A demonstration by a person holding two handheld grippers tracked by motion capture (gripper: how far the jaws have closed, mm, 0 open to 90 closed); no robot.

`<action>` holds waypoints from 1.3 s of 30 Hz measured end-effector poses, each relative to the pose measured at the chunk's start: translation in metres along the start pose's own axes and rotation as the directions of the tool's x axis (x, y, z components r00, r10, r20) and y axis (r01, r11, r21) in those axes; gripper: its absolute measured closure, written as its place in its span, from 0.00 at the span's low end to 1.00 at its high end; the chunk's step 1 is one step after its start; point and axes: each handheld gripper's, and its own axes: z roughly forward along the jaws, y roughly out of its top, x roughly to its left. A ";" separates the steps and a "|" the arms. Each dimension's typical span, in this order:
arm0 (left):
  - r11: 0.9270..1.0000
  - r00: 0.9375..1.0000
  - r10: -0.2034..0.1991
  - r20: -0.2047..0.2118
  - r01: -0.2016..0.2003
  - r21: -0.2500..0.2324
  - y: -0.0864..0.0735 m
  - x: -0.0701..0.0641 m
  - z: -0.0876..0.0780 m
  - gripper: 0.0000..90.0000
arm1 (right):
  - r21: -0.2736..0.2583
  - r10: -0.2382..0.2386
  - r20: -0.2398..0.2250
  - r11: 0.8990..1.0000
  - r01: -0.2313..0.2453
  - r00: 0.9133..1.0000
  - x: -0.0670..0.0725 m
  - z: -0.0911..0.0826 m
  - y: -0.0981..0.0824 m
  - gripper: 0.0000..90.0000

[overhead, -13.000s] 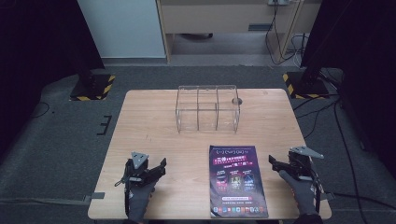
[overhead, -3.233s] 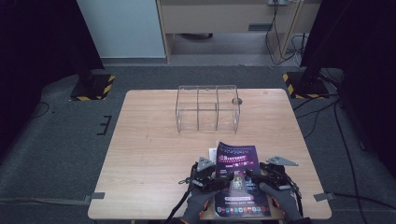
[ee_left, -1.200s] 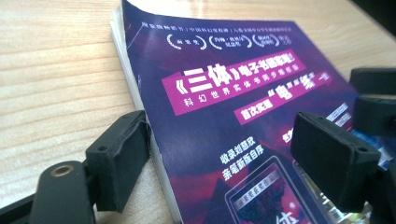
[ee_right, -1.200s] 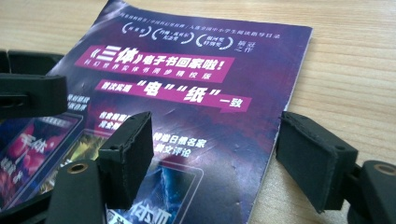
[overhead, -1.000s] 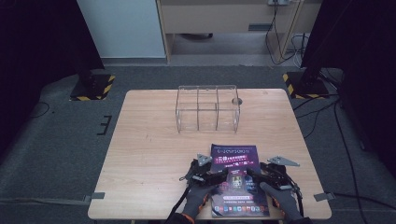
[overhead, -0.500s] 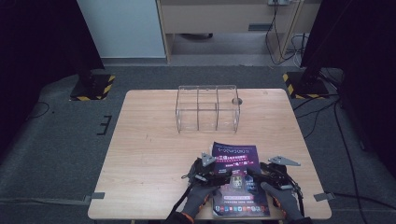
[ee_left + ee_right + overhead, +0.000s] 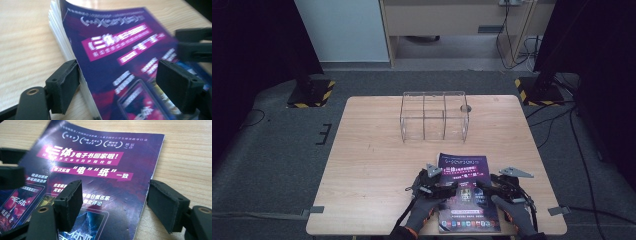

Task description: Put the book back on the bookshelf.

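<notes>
A purple magazine (image 7: 463, 170) lies flat near the table's front edge. My left gripper (image 7: 451, 189) reaches in over its left side. In the left gripper view one jaw sits against the page edges and the other hovers over the cover (image 7: 117, 42). The jaws have just been closing a little, with the magazine's left edge between them, and the gripper (image 7: 120, 87) is still open. My right gripper (image 7: 484, 186) straddles the right edge of the magazine (image 7: 100, 165). One jaw is over the cover and one over bare wood, and the gripper (image 7: 115, 205) is open.
A clear acrylic organizer (image 7: 434, 116) with several compartments stands at the back middle of the wooden table (image 7: 372, 150). A small round hole (image 7: 465, 107) is in the tabletop beside it. Dark floor and stands with striped bases surround the table.
Both grippers have come in from the table's front corners onto the magazine. Its far end, lifted a few seconds ago, lies flat. Over the last second nothing visibly moved.
</notes>
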 end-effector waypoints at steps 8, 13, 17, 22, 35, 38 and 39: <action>0.986 0.985 0.168 -0.039 -0.168 -0.016 0.019 -0.041 -0.001 0.21 | 0.001 0.004 -0.005 1.000 -0.004 1.000 -0.001 0.000 0.000 0.32; 0.985 0.983 0.172 -0.068 -0.172 0.007 0.017 -0.038 -0.001 0.20 | 0.001 0.001 -0.004 1.000 -0.001 1.000 -0.001 0.000 0.000 0.32; 0.992 0.990 0.130 -0.060 -0.130 0.005 0.013 -0.027 -0.001 0.21 | 0.002 0.000 -0.004 1.000 0.000 1.000 -0.001 0.000 0.000 0.32; 0.995 0.992 0.104 -0.066 -0.103 0.009 0.008 -0.021 -0.001 0.21 | 0.003 0.000 -0.004 1.000 0.000 1.000 0.000 0.000 0.000 0.32; 0.995 0.988 0.090 -0.122 -0.084 0.050 -0.008 -0.002 0.010 0.23 | 0.002 0.000 -0.004 1.000 0.000 1.000 0.000 0.000 0.000 0.32; 0.996 0.982 0.087 -0.166 -0.083 0.032 -0.008 -0.001 0.014 0.20 | 0.002 -0.002 -0.003 1.000 0.002 1.000 0.000 0.000 0.000 0.31; 0.997 0.981 0.079 -0.177 -0.075 0.031 -0.007 0.000 0.015 0.21 | 0.003 -0.001 -0.004 1.000 0.001 1.000 0.000 0.000 0.000 0.31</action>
